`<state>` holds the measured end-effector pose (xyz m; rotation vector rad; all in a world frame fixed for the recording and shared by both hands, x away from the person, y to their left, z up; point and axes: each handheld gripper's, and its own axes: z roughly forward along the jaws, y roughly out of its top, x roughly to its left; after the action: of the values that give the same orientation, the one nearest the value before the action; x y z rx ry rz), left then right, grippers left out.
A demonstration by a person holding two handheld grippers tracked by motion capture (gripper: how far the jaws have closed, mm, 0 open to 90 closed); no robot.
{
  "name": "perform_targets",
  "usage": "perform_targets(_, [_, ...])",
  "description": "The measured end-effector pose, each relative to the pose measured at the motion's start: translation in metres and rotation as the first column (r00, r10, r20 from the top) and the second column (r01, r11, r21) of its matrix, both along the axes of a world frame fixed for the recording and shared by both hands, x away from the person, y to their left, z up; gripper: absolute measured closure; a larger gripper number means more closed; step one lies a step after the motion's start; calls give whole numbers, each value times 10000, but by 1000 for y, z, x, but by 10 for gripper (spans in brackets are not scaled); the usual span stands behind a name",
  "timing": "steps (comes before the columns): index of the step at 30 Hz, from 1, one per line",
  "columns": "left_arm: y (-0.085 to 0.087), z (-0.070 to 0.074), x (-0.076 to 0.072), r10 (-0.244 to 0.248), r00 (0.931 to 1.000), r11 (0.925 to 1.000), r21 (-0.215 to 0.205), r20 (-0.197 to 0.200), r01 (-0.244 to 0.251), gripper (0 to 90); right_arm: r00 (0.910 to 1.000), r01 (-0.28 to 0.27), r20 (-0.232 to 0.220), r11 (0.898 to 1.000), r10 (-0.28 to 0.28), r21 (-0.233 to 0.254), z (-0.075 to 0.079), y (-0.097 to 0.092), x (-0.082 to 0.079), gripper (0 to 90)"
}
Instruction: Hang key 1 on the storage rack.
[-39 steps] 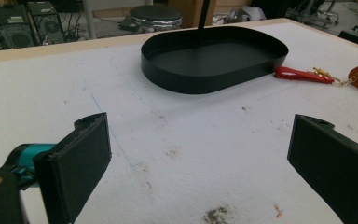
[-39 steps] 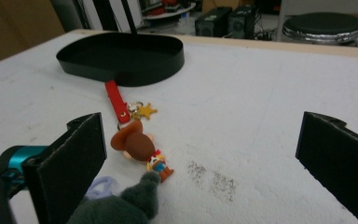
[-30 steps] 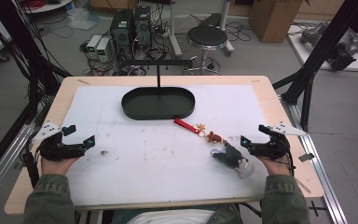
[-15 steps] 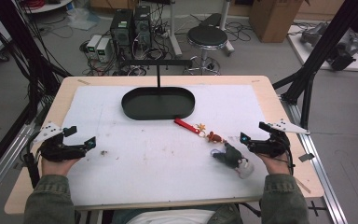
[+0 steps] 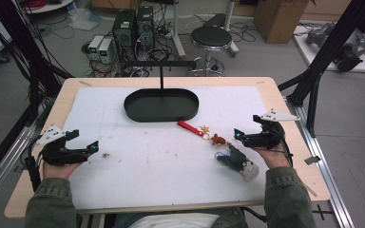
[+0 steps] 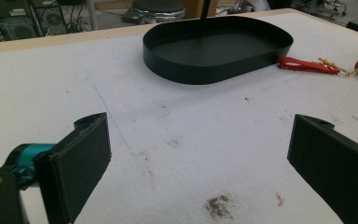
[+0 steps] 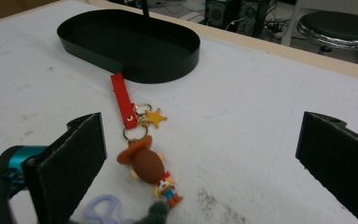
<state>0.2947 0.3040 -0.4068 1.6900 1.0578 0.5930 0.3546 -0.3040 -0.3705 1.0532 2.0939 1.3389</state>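
A keychain with a red strap, a gold star and a small cowboy figure lies on the white mat just right of the black oval tray. A grey plush keychain lies near the mat's front right. My right gripper hovers open just right of the cowboy figure, jaws wide apart and empty. My left gripper is open over bare mat at the left, holding nothing.
A thin black post with a crossbar rises from the tray's far side. Dirt smudges mark the mat near the left gripper. Past the table's far edge stand a stool and computer cases.
The right gripper has crept slightly left and forward toward the cowboy keychain. The left gripper has stayed where it was.
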Motion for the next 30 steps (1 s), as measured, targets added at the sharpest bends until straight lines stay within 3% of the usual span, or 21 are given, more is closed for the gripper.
perform_targets(5, [-1,0,-2,-20,10000,10000,-41,-28,20,65,9993,-365,-94,9993,365,38,14,10,11,7])
perform_targets(13, [0,-1,-2,26,10000,10000,-51,-40,-26,65,9960,-851,-315,9958,840,-344,25,28,28,7])
perform_targets(19, [-1,0,-2,13,10000,10000,-9,63,-13,65,9871,-1584,-323,9866,1571,-402,36,47,44,7])
perform_targets(30, [1,-1,-2,35,10000,10000,-74,62,-35,65,9766,-2036,-850,9765,1975,-702,36,76,63,7])
